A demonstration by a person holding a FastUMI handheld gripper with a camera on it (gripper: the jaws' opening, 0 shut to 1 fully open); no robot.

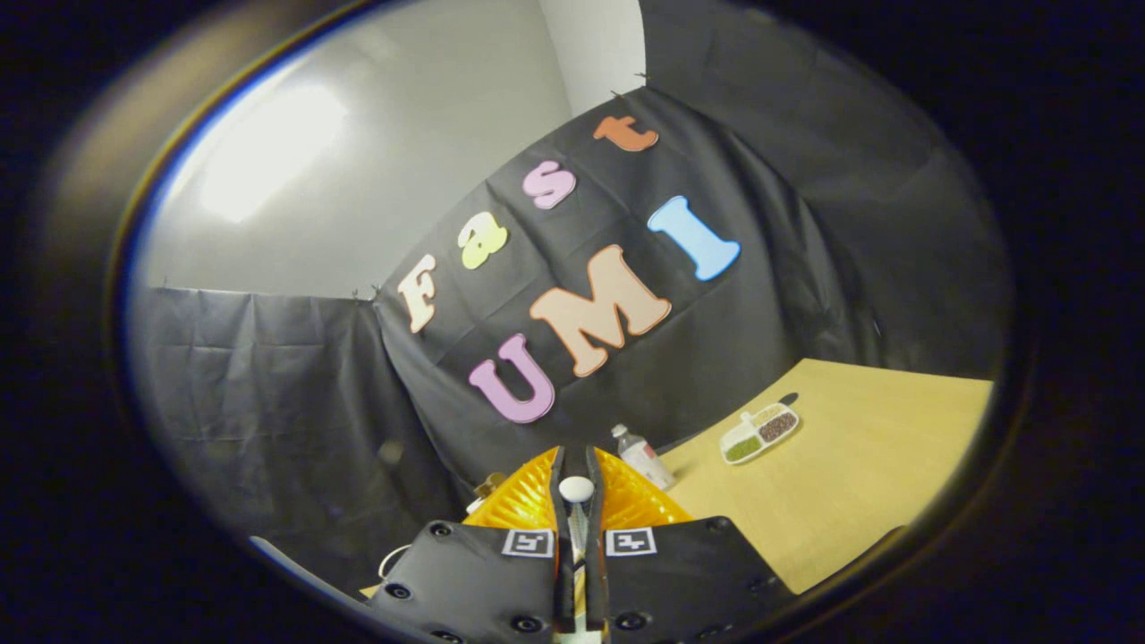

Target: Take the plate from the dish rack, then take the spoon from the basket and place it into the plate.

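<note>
The gripper [577, 501] is sitting with its two black fingers [565, 501] drawn close together, and a spoon [577, 490] is being pinched in the narrow slot between them, its pale rounded end poking up at the fingertips and its handle running back down the gap toward six o'clock. Both fingers are pressing on the spoon from either side. Directly behind the fingers, at twelve o'clock from the tips, an orange ribbed plate [626, 501] is showing, spreading out to both sides of the fingers; whether the spoon is touching it cannot be told. Just past the plate, at about one o'clock from the fingertips, a small clear bottle [642, 456] is standing tilted in the view on the wooden table [850, 483]. Farther out across the table, at about two o'clock and well apart from the plate, a white divided tray [760, 432] is lying with green and brown contents in its compartments. The whole scene is appearing slanted.
</note>
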